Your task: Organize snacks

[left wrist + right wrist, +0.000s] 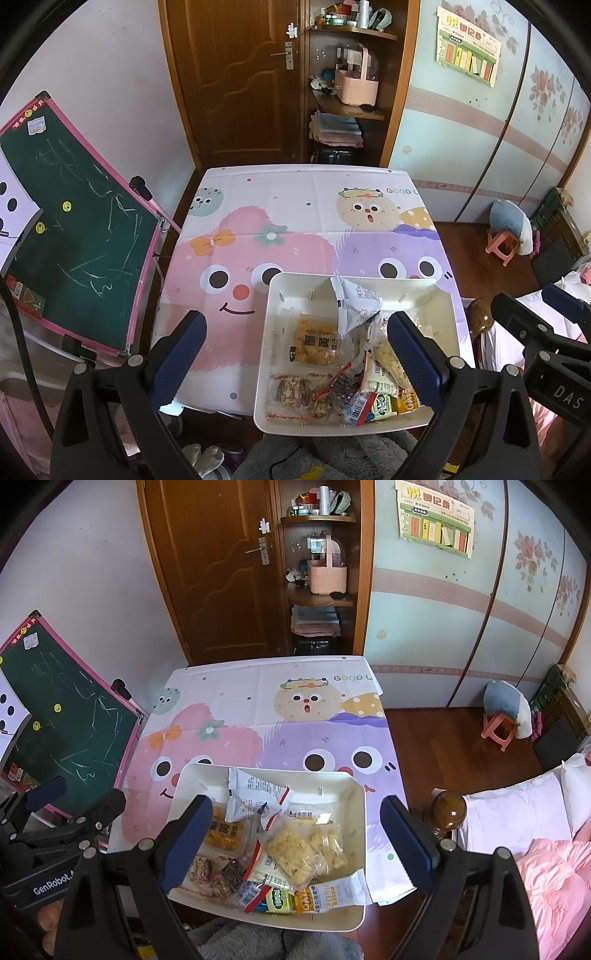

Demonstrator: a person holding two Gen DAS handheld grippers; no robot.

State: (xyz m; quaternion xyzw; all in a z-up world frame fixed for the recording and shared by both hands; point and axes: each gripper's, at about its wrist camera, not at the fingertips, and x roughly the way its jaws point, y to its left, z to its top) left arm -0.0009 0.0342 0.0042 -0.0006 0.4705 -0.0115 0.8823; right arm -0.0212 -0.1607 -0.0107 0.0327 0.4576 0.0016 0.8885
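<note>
1. The left tool (299, 363) hangs above the near edge of the bench (295, 206), its two blue-padded fingers (180, 354) spread wide apart with nothing between them
2. The right tool (297, 843) is likewise spread wide and holds nothing; it hovers over the white tray (354, 797)
3. The white tray sits at the near right part of the bench, on a cartoon-monster cloth (229, 746), and its near edge overhangs the bench edge
4. All the snacks lie inside the tray in a loose pile: an orange-yellow cracker pack (317, 345) at the middle left, a crumpled white wrapper (354, 306) standing above it, and a clear bag of pale puffed pieces (291, 853) towards the right
5. Along the tray's near wall lie a nut-and-berry bar (297, 397), a dark bar (233, 874), a green-labelled packet (277, 901) and an orange-and-white oat packet (332, 890)
6. A green chalkboard (77, 236) with a pink frame leans just left of the bench; a bed with pink bedding (550, 871) is on the right
</note>
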